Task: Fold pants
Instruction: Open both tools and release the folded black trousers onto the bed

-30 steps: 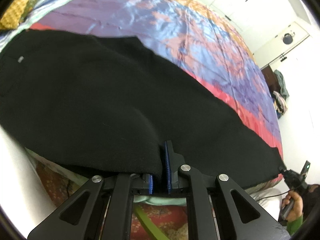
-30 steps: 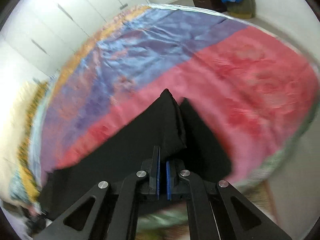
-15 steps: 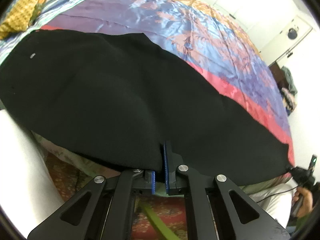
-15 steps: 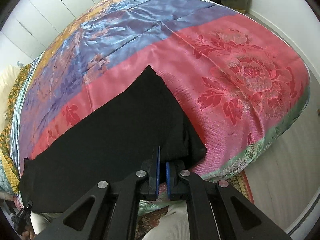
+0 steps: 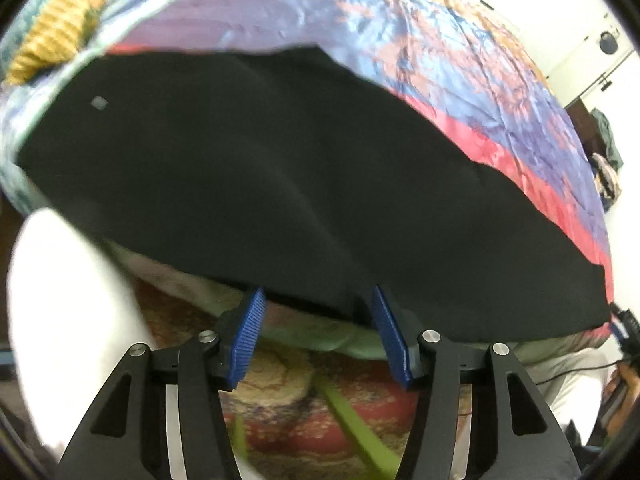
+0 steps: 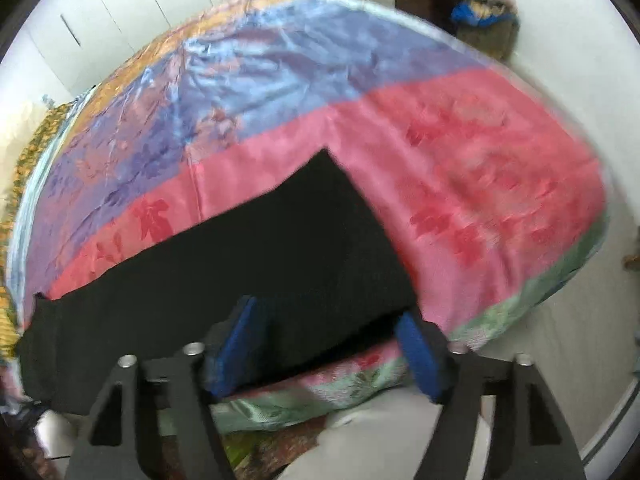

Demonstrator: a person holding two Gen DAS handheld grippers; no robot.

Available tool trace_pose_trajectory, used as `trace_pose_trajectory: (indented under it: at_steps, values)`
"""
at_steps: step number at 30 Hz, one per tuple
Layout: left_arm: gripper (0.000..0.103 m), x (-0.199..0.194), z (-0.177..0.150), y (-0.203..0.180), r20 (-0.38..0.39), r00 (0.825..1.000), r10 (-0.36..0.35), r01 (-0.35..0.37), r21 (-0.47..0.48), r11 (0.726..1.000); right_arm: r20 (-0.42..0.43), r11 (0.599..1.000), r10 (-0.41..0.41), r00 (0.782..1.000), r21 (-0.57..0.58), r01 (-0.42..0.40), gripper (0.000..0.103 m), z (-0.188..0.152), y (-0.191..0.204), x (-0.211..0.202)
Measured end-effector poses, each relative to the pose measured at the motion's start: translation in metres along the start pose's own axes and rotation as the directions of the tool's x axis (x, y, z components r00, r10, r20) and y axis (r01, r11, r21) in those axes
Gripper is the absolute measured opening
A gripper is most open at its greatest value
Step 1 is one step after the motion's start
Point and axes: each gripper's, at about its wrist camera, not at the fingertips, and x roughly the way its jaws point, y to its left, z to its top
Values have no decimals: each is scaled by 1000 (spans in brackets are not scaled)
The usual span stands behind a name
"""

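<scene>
Since the earlier frames both grippers have let go: a second ago each was pinched together on the near edge of the black cloth, and now the blue pads stand apart and the cloth lies free on the bed.

Left wrist view: the left gripper (image 5: 316, 330) has its jaws opening, with the near hem of the pants (image 5: 304, 184) lying just beyond and partly between the pads (image 5: 248, 334), not pressed by either. The pants stretch as one long black band along the near side of the bed (image 5: 420, 40), over the satin cover of purple, blue and red. A small grey tag shows on the cloth at upper left. Below the edge of the bed a patterned rug (image 5: 296, 412) is visible. At far right a hand (image 5: 624, 384) holds the other gripper at the end of the pants.

Right wrist view, somewhat blurred: the right gripper (image 6: 326, 350) also has its jaws opening, pads wide apart. The leg end of the pants (image 6: 280, 256) lies flat on the pink flowered part of the cover, its hem reaching between the pads without being clamped. White wardrobe doors (image 6: 140, 4) stand behind the bed.
</scene>
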Motion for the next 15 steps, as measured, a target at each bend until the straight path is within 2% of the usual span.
trace_pose_trajectory:
  at_steps: [3, 4, 6, 8, 10, 12, 13, 15]
  values:
    - [59, -36, 6, 0, 146, 987, 64, -70, 33, 997, 138, 995, -103, 985, 31, 100, 78, -8, 1, -31]
    - [64, -47, 13, 0, 195, 979, 64, -73, 40, 997, 173, 993, -120, 978, 34, 116, 78, -8, 3, -38]
    - [72, -50, 29, -1, 226, 974, 26, -37, 46, 998, 259, 993, -121, 958, 39, 114, 83, -11, 13, -55]
    - [72, -38, 47, -1, 224, 975, -2, -9, 50, 999, 298, 998, -70, 952, 28, 64, 91, -11, 26, -61]
    - [72, -9, 68, 1, 223, 975, -1, -14, 65, 998, 282, 1000, 11, 959, -18, -6, 92, -9, 47, -56]
    - [72, 14, 77, 9, 214, 977, 22, -38, 73, 997, 231, 994, 100, 968, -73, -85, 92, -7, 71, -40]
    - [68, 30, 82, 14, 205, 978, 47, -63, 73, 995, 211, 989, 134, 968, -89, -118, 92, -8, 79, -33]
    - [64, 61, 93, 29, 156, 977, 148, -158, 54, 986, 151, 979, 188, 970, -104, -173, 92, -10, 93, -11]
